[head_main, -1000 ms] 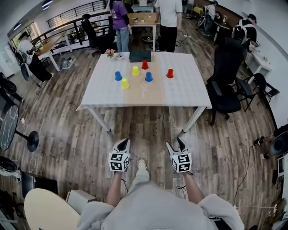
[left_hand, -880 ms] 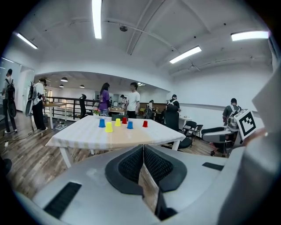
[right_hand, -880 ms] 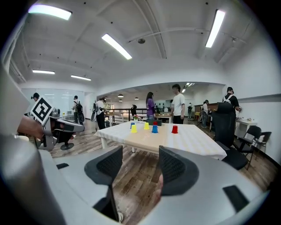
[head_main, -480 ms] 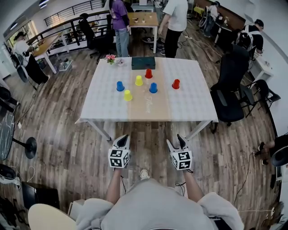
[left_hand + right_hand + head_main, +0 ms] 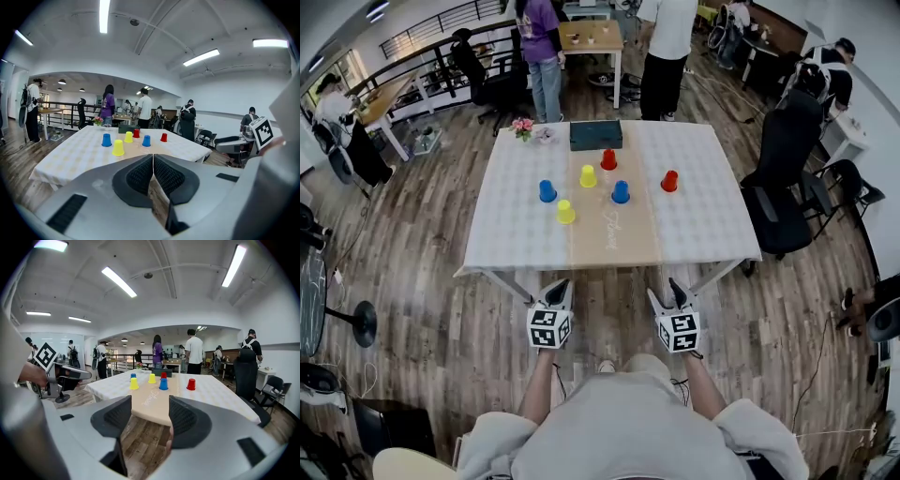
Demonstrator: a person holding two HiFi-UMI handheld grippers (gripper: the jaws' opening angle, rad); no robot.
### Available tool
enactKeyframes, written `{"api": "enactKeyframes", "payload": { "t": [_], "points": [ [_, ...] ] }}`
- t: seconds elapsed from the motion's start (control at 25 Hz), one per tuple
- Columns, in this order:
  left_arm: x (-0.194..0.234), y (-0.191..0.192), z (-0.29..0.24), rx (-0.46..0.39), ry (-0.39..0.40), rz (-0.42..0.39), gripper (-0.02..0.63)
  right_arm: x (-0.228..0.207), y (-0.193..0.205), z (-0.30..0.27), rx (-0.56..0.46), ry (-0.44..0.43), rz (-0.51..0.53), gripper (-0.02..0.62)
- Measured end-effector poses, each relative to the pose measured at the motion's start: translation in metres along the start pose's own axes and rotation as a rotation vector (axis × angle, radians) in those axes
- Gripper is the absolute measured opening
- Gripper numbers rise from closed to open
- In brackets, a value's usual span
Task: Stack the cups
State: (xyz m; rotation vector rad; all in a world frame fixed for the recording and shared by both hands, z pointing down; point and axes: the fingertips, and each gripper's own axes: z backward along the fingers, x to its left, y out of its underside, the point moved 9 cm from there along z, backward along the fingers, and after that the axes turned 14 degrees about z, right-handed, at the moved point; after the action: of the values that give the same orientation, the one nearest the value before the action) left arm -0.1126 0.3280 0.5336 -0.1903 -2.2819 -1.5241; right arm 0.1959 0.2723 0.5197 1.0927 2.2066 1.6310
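Note:
Upside-down plastic cups stand apart on the white-clothed table (image 5: 516, 234): two blue (image 5: 547, 191) (image 5: 621, 192), two yellow (image 5: 566, 212) (image 5: 588, 176), two red (image 5: 608, 159) (image 5: 669, 181). None is stacked. Both grippers hang over the wooden floor short of the table's near edge, well away from the cups. My left gripper (image 5: 558, 287) (image 5: 153, 161) is shut with its pads touching and nothing between them. My right gripper (image 5: 675, 290) (image 5: 150, 416) is open and empty. In the right gripper view the nearest cups are a blue one (image 5: 163, 384) and a yellow one (image 5: 134, 383).
A dark box (image 5: 595, 135) and a small flower pot (image 5: 522, 127) sit at the table's far edge. A black office chair (image 5: 783, 178) stands right of the table. Two people (image 5: 667, 47) (image 5: 539, 47) stand behind it, near another table (image 5: 591, 36).
The table and cups have come closer and lower in the head view as I walk toward them. Both grippers keep the same pose in front of me.

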Motion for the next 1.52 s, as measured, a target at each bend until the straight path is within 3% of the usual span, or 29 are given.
{"api": "enactKeyframes", "payload": {
  "t": [0.44, 0.92, 1.52],
  "points": [
    [0.011, -0.007, -0.050, 0.040, 0.006, 0.002, 0.015, -0.023, 0.006, -0.042, 0.025, -0.011, -0.011, 0.230],
    [0.038, -0.049, -0.128, 0.030, -0.016, -0.018, 0.015, -0.064, -0.006, -0.131, 0.008, -0.037, -0.026, 0.230],
    [0.056, -0.099, -0.214, 0.051, -0.103, 0.011, 0.015, -0.139, -0.039, -0.231, 0.005, -0.109, -0.019, 0.230]
  ]
}}
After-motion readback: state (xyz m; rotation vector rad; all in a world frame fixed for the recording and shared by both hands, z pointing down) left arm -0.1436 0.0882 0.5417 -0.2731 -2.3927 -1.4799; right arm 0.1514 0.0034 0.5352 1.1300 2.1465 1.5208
